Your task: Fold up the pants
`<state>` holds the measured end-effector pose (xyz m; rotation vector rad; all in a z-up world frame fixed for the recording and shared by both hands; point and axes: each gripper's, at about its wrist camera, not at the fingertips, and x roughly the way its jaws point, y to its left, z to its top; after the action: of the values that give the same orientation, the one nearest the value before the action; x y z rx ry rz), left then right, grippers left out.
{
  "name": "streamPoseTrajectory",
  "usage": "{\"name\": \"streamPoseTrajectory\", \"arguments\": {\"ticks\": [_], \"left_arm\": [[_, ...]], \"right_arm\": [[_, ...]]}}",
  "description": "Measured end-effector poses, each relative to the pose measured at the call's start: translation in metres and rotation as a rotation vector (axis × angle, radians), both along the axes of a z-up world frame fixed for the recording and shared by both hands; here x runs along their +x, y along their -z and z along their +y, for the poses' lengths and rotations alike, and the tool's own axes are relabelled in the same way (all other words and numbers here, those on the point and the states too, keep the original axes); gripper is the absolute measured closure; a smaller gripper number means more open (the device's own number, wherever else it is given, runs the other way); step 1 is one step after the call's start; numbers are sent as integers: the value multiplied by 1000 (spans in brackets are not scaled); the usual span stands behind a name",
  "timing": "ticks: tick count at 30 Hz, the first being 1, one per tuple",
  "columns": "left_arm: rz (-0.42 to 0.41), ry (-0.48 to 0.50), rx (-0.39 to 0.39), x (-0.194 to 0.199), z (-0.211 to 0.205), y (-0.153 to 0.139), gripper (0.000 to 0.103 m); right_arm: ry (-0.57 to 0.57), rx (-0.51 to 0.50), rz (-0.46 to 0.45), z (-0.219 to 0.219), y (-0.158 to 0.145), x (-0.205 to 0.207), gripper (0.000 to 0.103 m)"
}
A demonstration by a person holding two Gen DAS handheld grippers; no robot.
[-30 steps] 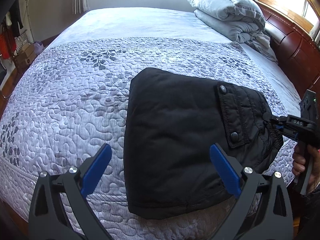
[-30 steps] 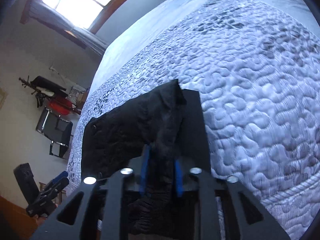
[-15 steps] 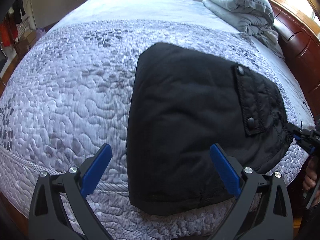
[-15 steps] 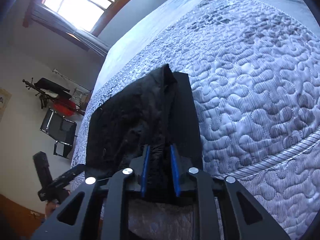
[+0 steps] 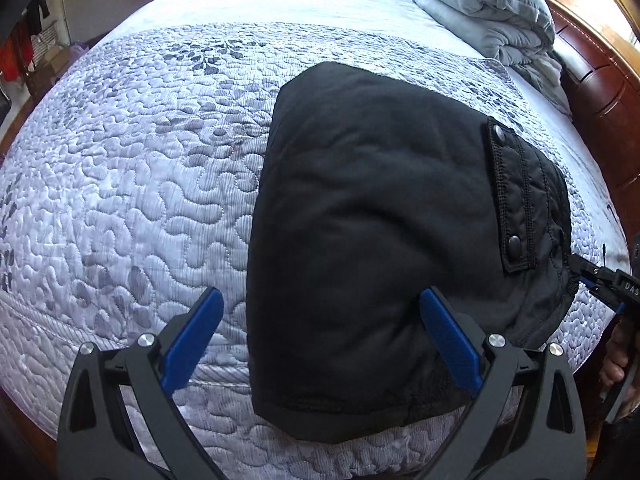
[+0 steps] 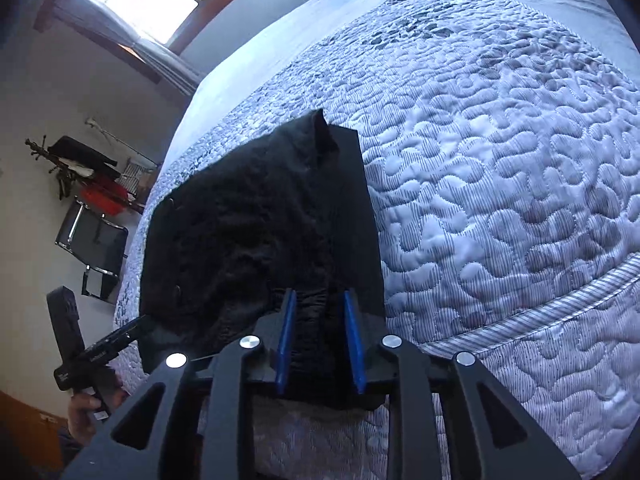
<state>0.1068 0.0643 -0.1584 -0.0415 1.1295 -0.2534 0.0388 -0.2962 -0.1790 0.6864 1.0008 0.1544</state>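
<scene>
The black pants [image 5: 372,240] lie folded in a thick rectangle on the quilted bed near its front edge, a snap-button pocket flap [image 5: 510,200] at their right side. My left gripper [image 5: 320,312] is open and empty, hovering over the pants' near edge. My right gripper [image 6: 318,320] holds the pants' right edge [image 6: 316,312] between its blue pads; the pads are slightly spread but cloth fills the gap. It shows in the left wrist view [image 5: 580,276] at the pants' right edge. The pants also show in the right wrist view [image 6: 260,232].
The grey quilted bedspread [image 5: 140,160] covers the bed. Folded grey bedding [image 5: 480,12] lies at the far right by the wooden headboard [image 5: 600,92]. A chair [image 6: 94,248] and clutter stand past the bed's far side.
The pants have settled flat on the bed. My right gripper's pads have spread a little around the cloth. My left gripper has stayed open and moved closer over the pants.
</scene>
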Motion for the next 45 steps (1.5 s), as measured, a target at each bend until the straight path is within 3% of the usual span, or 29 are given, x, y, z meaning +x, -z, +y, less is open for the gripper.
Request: {"name": "streamPoseTrajectory", "arguments": {"ticks": [8,10,16,20,24,27,32,40,45], "left_arm": [[-50,1,-73,-23,5,-29,5],[-55,25,-71,-27,-1,-30,5],[-19,68,-49,-25,-16,-16,5],[31,68,-32,-16,-16,4,3],[32,77,-23,-14,-17,13,2],[37,75,-30,-13,-15,9,3],[-2,27,-116,-8,8,-20,3],[-55,-32,-115,6,21,-39,3],[-45,17,-107,5,-1,-27,3]], "right_arm": [[-25,-87,-87,11,-40,-31,77],[-68,-68,-114,21,-46,-33,77],[-108,-112,-50,39,-30,-20,78],[-90,-111,-8,35,-11,-17,88],[-80,-87,7,33,0,-14,89],[-76,-78,2,32,-3,-15,89],[-38,-40,-55,16,-22,-21,85],[-15,-39,-63,2,-28,-17,85],[-50,-37,-55,18,-24,-12,85]]}}
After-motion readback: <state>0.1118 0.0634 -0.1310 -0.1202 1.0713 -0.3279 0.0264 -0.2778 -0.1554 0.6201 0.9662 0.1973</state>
